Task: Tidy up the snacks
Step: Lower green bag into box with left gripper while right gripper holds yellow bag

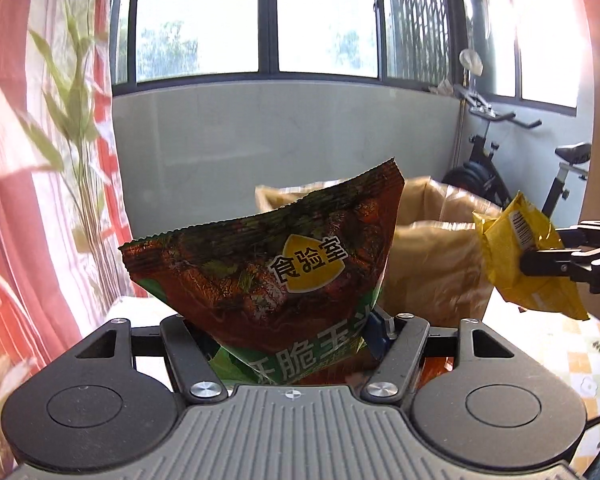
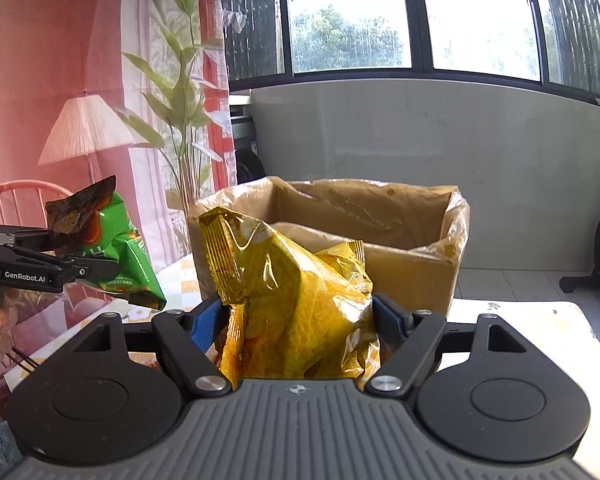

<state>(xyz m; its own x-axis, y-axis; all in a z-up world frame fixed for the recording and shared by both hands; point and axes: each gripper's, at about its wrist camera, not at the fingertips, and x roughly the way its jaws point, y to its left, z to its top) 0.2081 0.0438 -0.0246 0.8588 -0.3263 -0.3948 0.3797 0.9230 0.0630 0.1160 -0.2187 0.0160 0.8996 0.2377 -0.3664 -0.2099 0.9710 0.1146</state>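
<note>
My left gripper is shut on a brown and green snack bag, held upright in the air; the same bag shows at the left of the right wrist view. My right gripper is shut on a yellow snack bag, its blue pads pressing both sides. That yellow bag also shows at the right of the left wrist view. Beyond both bags stands an open cardboard box lined with clear plastic, seen too in the left wrist view.
The box stands on a table with a yellow checked cloth. A leafy plant, a lamp and a red chair stand at the left. An exercise bike stands at the right by the windowed wall.
</note>
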